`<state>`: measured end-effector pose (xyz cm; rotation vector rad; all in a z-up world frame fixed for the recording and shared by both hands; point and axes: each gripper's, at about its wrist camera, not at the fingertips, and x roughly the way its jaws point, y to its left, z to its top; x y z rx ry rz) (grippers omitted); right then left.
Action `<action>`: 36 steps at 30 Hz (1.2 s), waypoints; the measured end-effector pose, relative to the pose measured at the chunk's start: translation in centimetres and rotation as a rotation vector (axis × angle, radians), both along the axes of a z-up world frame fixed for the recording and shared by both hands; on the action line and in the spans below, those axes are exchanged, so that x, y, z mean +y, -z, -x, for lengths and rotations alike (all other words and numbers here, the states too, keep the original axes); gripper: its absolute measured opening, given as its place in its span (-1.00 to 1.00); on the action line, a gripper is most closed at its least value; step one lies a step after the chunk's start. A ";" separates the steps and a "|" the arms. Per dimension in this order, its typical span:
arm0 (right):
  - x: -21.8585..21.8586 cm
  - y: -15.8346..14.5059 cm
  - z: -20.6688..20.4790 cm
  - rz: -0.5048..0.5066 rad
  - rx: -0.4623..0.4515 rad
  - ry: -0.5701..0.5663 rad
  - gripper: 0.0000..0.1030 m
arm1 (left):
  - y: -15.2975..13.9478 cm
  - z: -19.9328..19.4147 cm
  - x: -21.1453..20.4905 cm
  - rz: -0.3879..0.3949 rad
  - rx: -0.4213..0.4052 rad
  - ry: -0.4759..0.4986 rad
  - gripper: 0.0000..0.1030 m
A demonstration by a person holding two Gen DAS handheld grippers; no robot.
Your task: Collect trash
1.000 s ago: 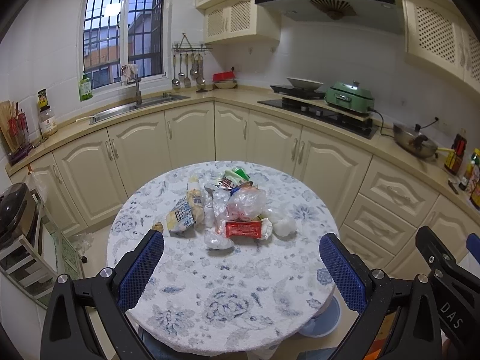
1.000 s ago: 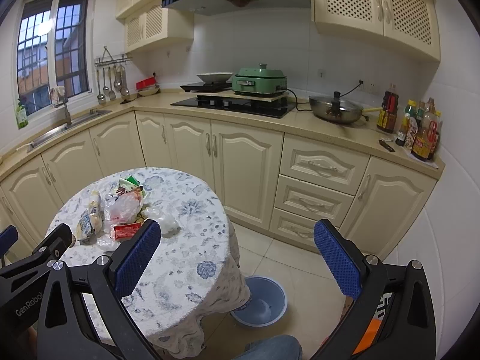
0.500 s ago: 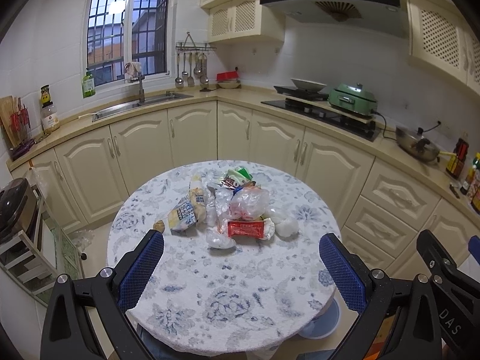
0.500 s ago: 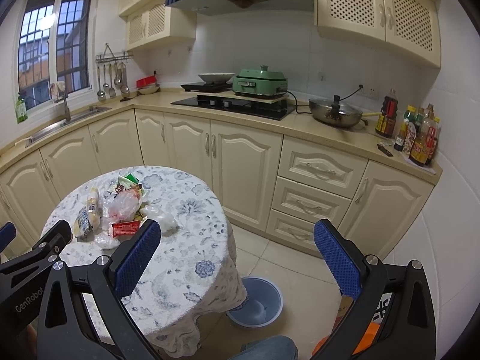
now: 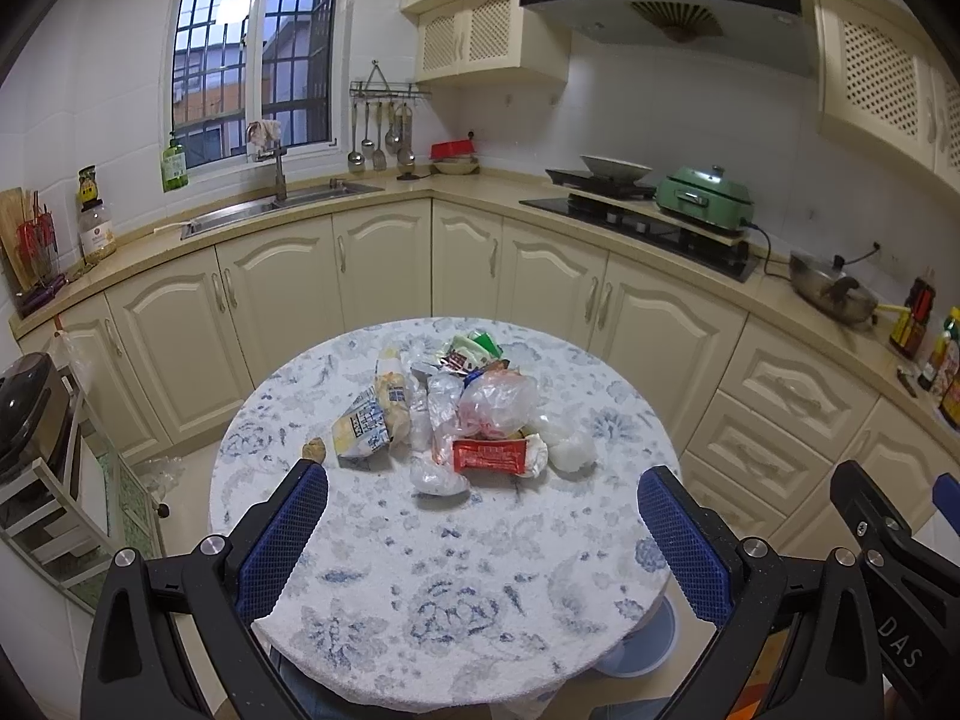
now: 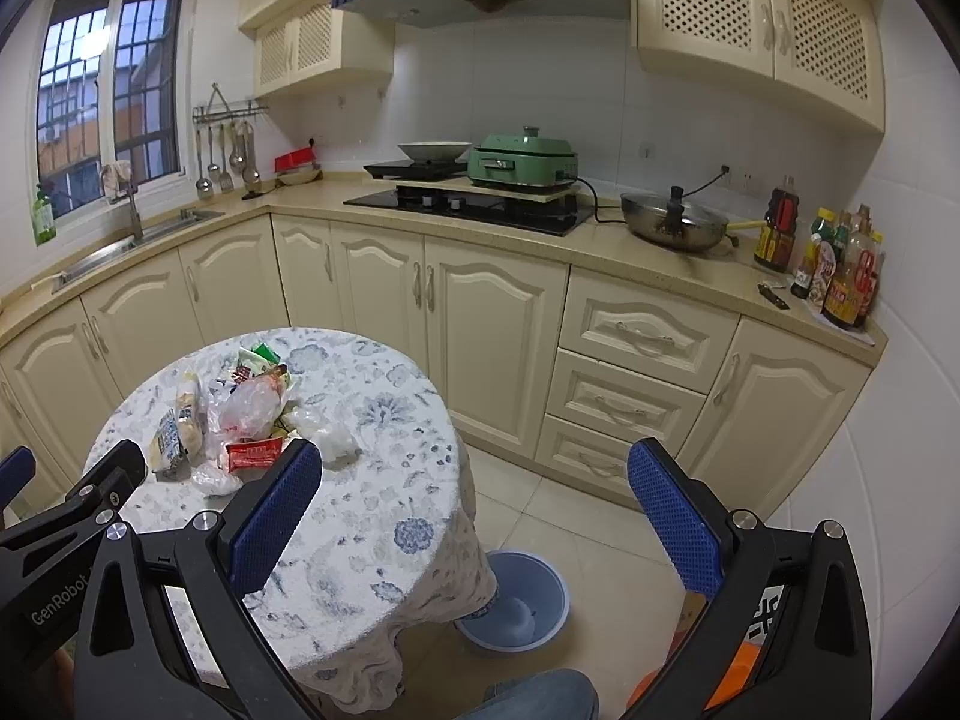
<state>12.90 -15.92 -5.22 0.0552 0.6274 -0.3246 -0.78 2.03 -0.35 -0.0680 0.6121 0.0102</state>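
Both views have edged closer: my left gripper [image 5: 483, 531] and right gripper [image 6: 468, 510], jaws apart, empty; trash pile [image 5: 456, 414] untouched.

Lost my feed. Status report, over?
Left tongs open, empty. Right tongs open, empty. Trash pile untouched on table. Blue bin on floor; path clear.

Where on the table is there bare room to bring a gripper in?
The near half of the table, between its front edge and the red packet, is bare cloth. So is the right margin beyond the white wad. The trash pile crowds the middle and far side.
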 end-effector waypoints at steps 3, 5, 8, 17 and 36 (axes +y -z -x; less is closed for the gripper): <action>0.0 0.1 -0.2 0.001 0.004 0.000 1.00 | 0.1 -0.1 0.0 -0.003 0.003 0.001 0.98; 0.0 0.1 -0.2 0.001 0.006 0.001 1.00 | 0.1 -0.1 0.0 -0.002 0.003 0.002 0.97; 0.0 0.1 -0.2 0.001 0.004 0.001 1.00 | 0.1 -0.1 0.0 -0.002 0.001 0.001 0.97; -0.1 0.3 -0.2 0.001 0.012 0.003 1.00 | 0.2 -0.4 0.0 0.000 0.009 0.005 0.97; 4.7 1.3 -3.3 0.057 0.096 -0.054 1.00 | 1.2 -3.4 5.2 0.039 0.087 -0.034 0.96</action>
